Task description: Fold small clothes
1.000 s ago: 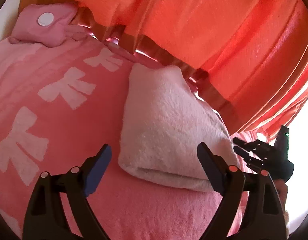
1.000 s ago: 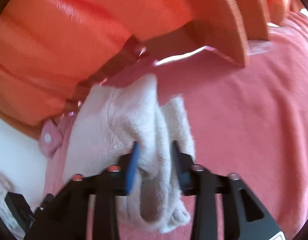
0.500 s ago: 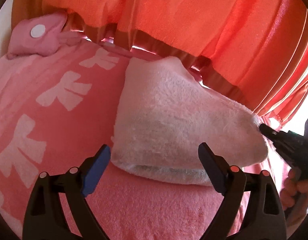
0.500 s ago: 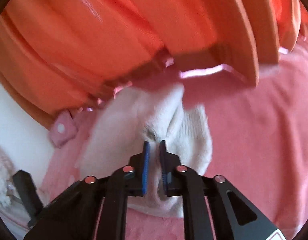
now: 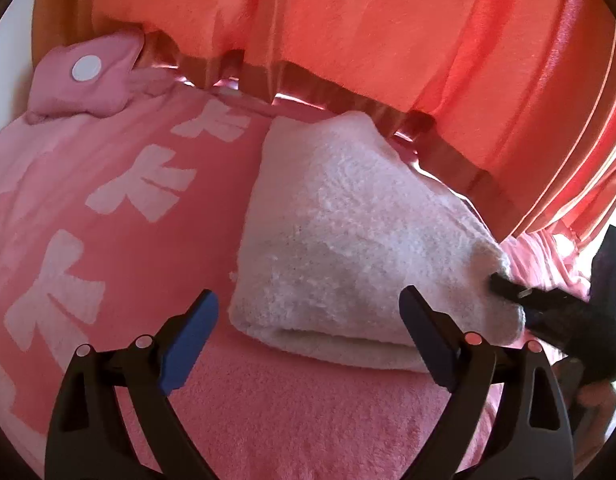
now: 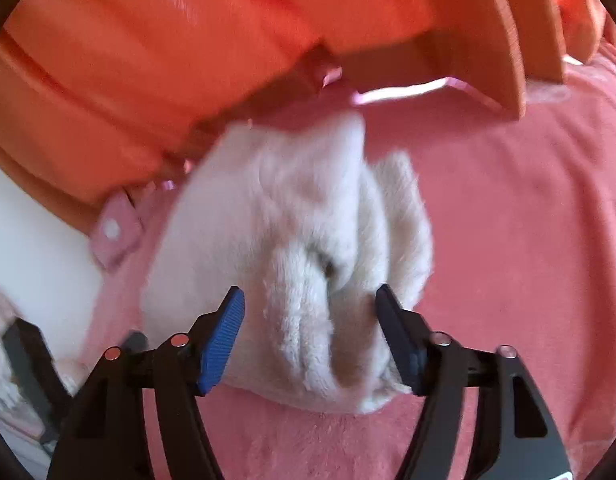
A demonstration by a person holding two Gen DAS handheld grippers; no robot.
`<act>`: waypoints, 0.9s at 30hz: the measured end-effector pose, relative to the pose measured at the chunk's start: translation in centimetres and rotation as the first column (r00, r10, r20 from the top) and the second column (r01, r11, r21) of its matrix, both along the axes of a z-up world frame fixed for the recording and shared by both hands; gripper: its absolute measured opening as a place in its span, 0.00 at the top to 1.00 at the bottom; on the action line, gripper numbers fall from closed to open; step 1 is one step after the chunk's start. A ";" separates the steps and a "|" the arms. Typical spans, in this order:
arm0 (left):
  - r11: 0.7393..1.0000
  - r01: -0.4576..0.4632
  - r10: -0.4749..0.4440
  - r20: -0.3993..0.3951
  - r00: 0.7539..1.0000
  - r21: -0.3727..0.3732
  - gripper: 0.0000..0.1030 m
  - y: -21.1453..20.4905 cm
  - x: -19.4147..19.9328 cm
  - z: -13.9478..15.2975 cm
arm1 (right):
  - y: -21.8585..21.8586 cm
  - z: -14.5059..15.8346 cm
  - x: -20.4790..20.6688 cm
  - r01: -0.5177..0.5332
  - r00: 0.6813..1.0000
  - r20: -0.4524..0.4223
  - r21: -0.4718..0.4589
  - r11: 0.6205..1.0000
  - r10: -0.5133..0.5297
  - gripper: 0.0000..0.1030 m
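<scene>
Jaws of both grippers apart: right gripper (image 6: 309, 332) straddling bunched edge of fluffy white garment (image 5: 347, 240), left gripper (image 5: 308, 340) before its fold; soft, light, compressible; pinch layered edge

An orange curtain (image 5: 347, 32) hangs behind a bed covered by a pink blanket (image 5: 268, 420) with pale bows; daylight glows under the curtain's hem.

An orange curtain (image 5: 347, 32) hangs across the back, its darker hem (image 5: 439, 148) just above a pink blanket (image 5: 308, 420). To the left the blanket (image 6: 527, 240) carries pale bow shapes (image 5: 144, 188). A pink pouch (image 5: 84, 80) with a white dot (image 5: 86, 69) sits at its far corner.
</scene>
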State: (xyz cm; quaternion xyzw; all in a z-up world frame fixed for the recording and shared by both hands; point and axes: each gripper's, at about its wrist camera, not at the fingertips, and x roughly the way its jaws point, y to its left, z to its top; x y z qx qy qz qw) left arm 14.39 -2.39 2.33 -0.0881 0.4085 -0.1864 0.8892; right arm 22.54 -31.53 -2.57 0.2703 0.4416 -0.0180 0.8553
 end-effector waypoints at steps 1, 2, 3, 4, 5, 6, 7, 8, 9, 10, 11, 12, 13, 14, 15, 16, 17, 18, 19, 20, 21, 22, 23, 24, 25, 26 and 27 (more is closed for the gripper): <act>1.000 -0.002 0.002 0.002 1.000 0.001 0.13 0.0 0.1 0.0 | 0.1 0.0 0.0 -0.010 1.000 -0.011 -0.001 1.000 0.010 0.90; 1.000 -0.010 0.010 0.013 1.000 0.008 0.13 0.1 0.0 0.0 | -0.2 0.7 -0.7 0.002 1.000 0.013 0.021 1.000 -0.003 0.91; 1.000 -0.015 0.015 0.019 1.000 0.014 0.13 0.1 0.0 0.1 | -0.4 1.8 -1.4 0.006 0.999 0.044 0.026 1.000 -0.007 0.92; 1.000 -0.015 0.014 0.019 1.000 0.016 0.13 0.2 0.1 0.1 | -0.6 3.3 -2.8 0.007 0.997 0.074 0.003 1.000 -0.007 0.92; 1.000 -0.016 0.016 0.013 1.000 0.016 0.13 0.3 0.1 0.1 | -1.0 3.8 -3.6 0.005 0.997 0.077 -0.009 1.000 -0.005 0.92; 1.000 -0.021 0.021 0.005 1.000 0.016 0.13 0.4 0.2 0.0 | -1.1 3.1 -3.8 0.014 0.998 0.059 -0.023 1.000 -0.013 0.92; 0.999 -0.028 0.028 -0.004 1.000 0.017 0.13 0.4 0.3 -0.1 | -1.3 1.2 -3.4 0.030 0.999 -0.012 -0.064 0.998 -0.031 0.92; 0.999 -0.032 0.032 -0.017 0.999 0.020 0.13 0.4 0.4 -0.4 | -1.1 -0.9 -2.6 0.010 0.995 -0.096 -0.096 0.995 -0.019 0.91; 0.999 -0.033 0.033 -0.026 0.999 0.028 0.13 0.3 0.5 -0.6 | -0.8 -1.7 -2.3 -0.012 0.993 -0.115 -0.099 0.995 0.000 0.91; 0.999 -0.030 0.031 -0.034 0.999 0.037 0.13 0.1 0.5 -0.9 | -0.6 -1.2 -2.2 -0.014 0.996 -0.094 -0.118 0.993 0.003 0.90; 0.999 -0.027 0.028 -0.032 0.999 0.040 0.13 0.1 0.4 -0.9 | -0.6 -0.5 -2.5 -0.005 0.997 -0.078 -0.120 0.993 -0.004 0.87; 0.999 -0.023 0.024 -0.024 0.999 0.046 0.13 0.0 0.1 -0.8 | -0.8 0.2 -2.9 0.015 0.998 -0.057 -0.109 0.994 -0.021 0.85; 0.999 -0.021 0.022 -0.017 1.000 0.049 0.13 0.0 -0.1 -0.6 | -1.2 1.4 -3.9 0.063 0.997 -0.029 -0.097 0.993 -0.066 0.84; 0.998 -0.016 0.016 0.001 1.000 0.054 0.13 0.0 -0.5 -0.2 | -1.3 2.1 -4.5 0.088 0.996 -0.005 -0.100 0.991 -0.089 0.82; 0.998 -0.009 0.008 0.018 1.000 0.060 0.13 -0.1 -0.8 0.1 | -1.2 3.4 -5.9 0.134 0.990 0.056 -0.121 0.984 -0.128 0.81; 0.998 -0.002 0.000 0.033 0.999 0.068 0.13 -0.3 -1.2 0.5 | -0.8 4.2 -6.8 0.154 0.985 0.093 -0.143 0.978 -0.142 0.79; 0.997 0.006 -0.010 0.049 0.999 0.082 0.13 -0.6 -1.7 0.7 | -0.4 4.8 -7.6 0.163 0.982 0.123 -0.166 0.973 -0.144 0.76; 0.995 0.018 -0.023 0.059 0.998 0.096 0.13 -1.0 -2.1 0.8 | 0.3 5.0 -7.8 0.162 0.980 0.143 -0.180 0.970 -0.137 0.76; 0.994 0.026 -0.032 0.061 0.998 0.108 0.13 -1.3 -2.3 0.8 | 1.2 4.9 -8.5 0.154 0.979 0.162 -0.185 0.971 -0.124 0.76; 0.991 0.032 -0.040 0.059 0.997 0.127 0.13 -1.7 -2.6 0.6 | 1.5 4.7 -8.0 0.148 0.980 0.161 -0.190 0.971 -0.118 0.74; 0.988 0.036 -0.045 0.058 0.997 0.153 0.13 -2.1 -2.8 0.4 | 2.1 4.5 -8.1 0.147 0.981 0.154 -0.202 0.968 -0.117 0.67; 0.983 0.040 -0.051 0.057 0.997 0.180 0.13 -2.4 -3.0 0.2 | 2.6 3.9 -8.4 0.151 0.984 0.130 -0.229 0.962 -0.123 0.62; 0.973 0.047 -0.062 0.058 0.996 0.225 0.13 -2.8 -3.4 -0.2 | 3.0 3.6 -8.3 0.150 0.986 0.106 -0.255 0.955 -0.126 0.57; 0.967 0.049 -0.066 0.059 0.996 0.252 0.13 -3.1 -3.7 -0.4 | 3.6 3.2 -8.4 0.147 0.988 0.086 -0.277 0.950 -0.128 0.53; 0.958 0.046 -0.066 0.061 0.996 0.282 0.13 -3.2 -4.1 -0.6 | 4.0 2.7 -8.5 0.143 0.990 0.063 -0.303 0.942 -0.130 0.50; 0.952 0.035 -0.057 0.065 0.996 0.303 0.13 -3.3 -4.5 -0.8 | 4.3 2.3 -8.9 0.145 0.989 0.052 -0.318 0.937 -0.135 0.45; 0.951 0.025 -0.048 0.065 0.997 0.307 0.13 -3.2 -4.8 -0.9 | 4.7 2.1 -9.4 0.150 0.989 0.051 -0.326 0.933 -0.141 0.41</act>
